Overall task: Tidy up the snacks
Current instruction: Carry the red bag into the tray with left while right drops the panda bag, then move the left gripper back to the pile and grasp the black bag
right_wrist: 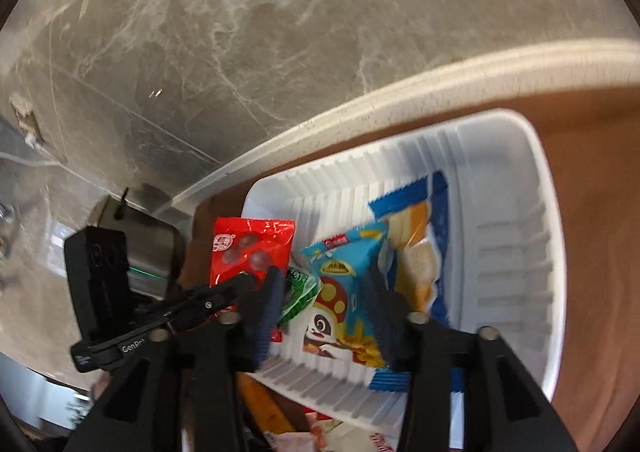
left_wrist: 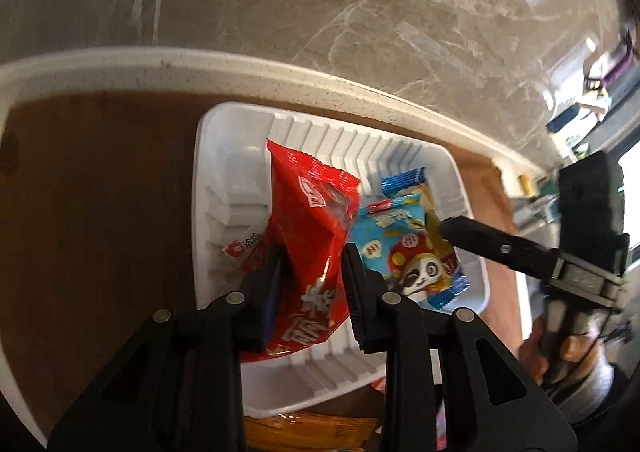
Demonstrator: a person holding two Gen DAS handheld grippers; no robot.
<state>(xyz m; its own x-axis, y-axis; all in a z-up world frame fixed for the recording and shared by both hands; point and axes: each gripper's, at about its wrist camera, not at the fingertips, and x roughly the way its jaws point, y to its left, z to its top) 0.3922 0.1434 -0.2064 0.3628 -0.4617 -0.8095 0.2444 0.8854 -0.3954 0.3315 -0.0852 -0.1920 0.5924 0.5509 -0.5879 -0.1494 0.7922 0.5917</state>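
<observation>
A white ribbed plastic tray [left_wrist: 224, 156] [right_wrist: 532, 236] sits on a brown table. My left gripper [left_wrist: 312, 280] is shut on a red snack bag [left_wrist: 308, 220] and holds it over the tray; the bag also shows in the right wrist view [right_wrist: 248, 248]. My right gripper [right_wrist: 320, 316] has its jaws on either side of a light blue mushroom-print packet [right_wrist: 348, 292] [left_wrist: 404, 252] inside the tray, close to it. A blue and orange packet [right_wrist: 420, 252] lies beside it. A green packet [right_wrist: 298, 292] and a white and red packet [left_wrist: 244, 248] lie under the red bag.
The table has a pale speckled edge [left_wrist: 280, 72] with a marble floor [left_wrist: 360, 4] beyond. Orange and red packets [left_wrist: 312, 428] [right_wrist: 264, 404] lie on the table in front of the tray. Clutter [left_wrist: 580, 112] stands at the far right.
</observation>
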